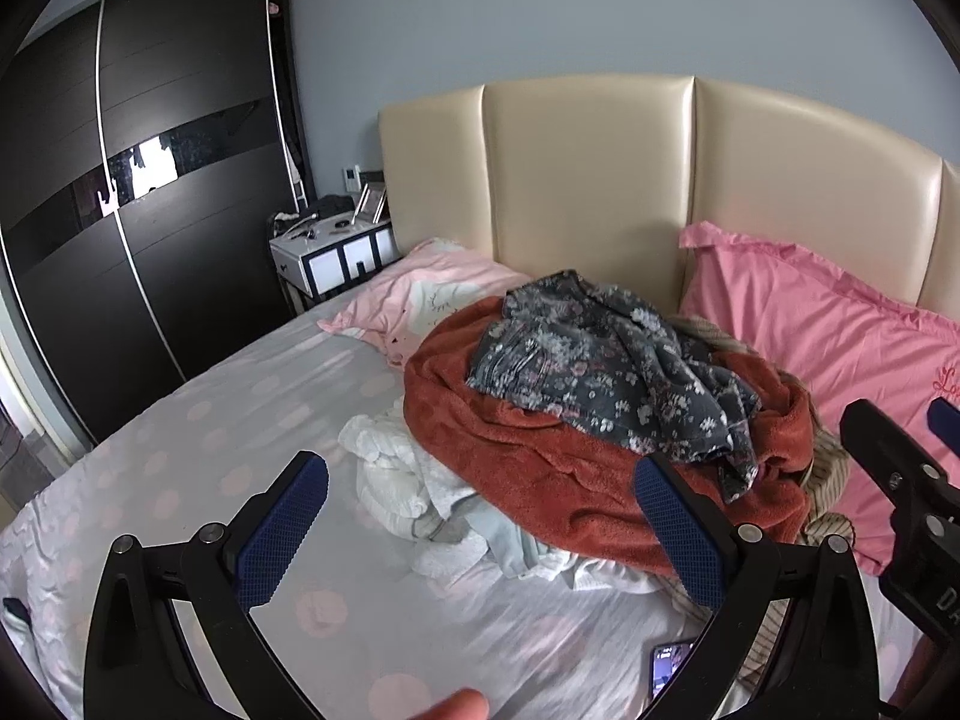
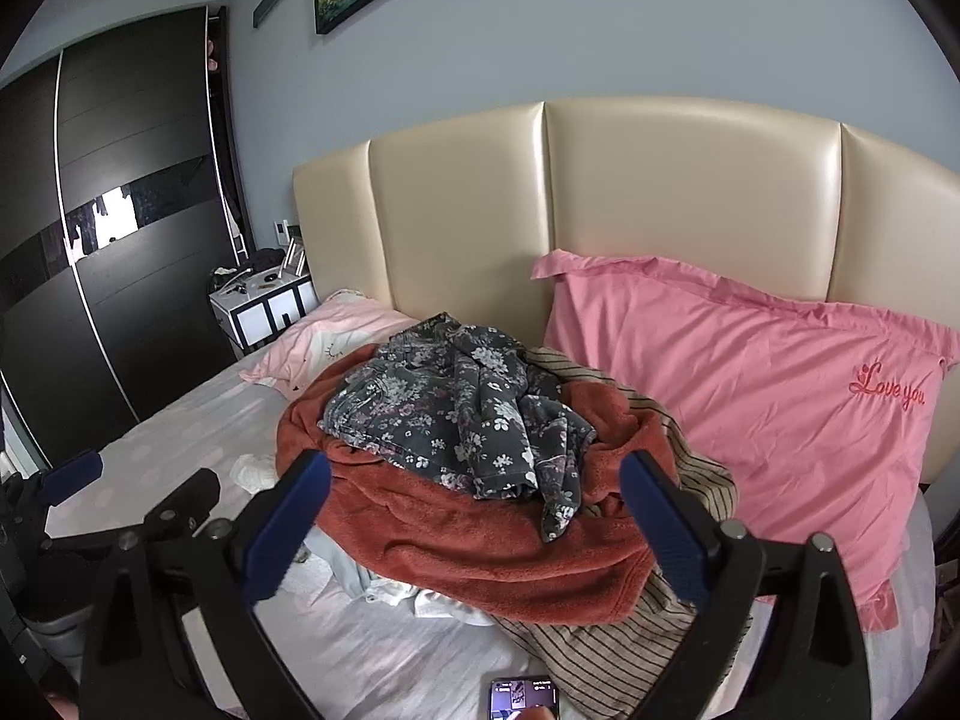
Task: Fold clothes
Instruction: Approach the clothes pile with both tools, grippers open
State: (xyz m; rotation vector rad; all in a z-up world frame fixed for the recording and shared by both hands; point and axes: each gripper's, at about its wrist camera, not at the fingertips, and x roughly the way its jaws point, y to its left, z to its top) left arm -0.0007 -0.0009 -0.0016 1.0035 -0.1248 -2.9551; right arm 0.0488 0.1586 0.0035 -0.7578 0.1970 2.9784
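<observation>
Clothes [image 2: 468,456] sit in a big messy pile in the middle of the bed [image 1: 180,438], close to the tan headboard [image 2: 690,192]. On top is a dark top with little flowers [image 1: 606,372]. Under it is a fuzzy red blanket [image 1: 528,468]. White things [image 1: 396,474] poke out on the left of the pile, and a striped brown cloth [image 2: 624,642] sticks out on the right. A bright pink pillow [image 2: 750,384] leans on the headboard beside the pile, and a pale pink pillow [image 1: 420,294] lies on the other side.

Both grippers hang in the air over the sheet, in front of the pile. The left gripper [image 1: 480,534] has its blue pads spread wide with nothing between them. The right gripper [image 2: 477,534] is spread wide too and holds nothing. A phone [image 2: 522,699] lies on the sheet near the front edge. A black wardrobe [image 1: 120,210] stands by the far wall, next to a small white table [image 1: 336,255].
</observation>
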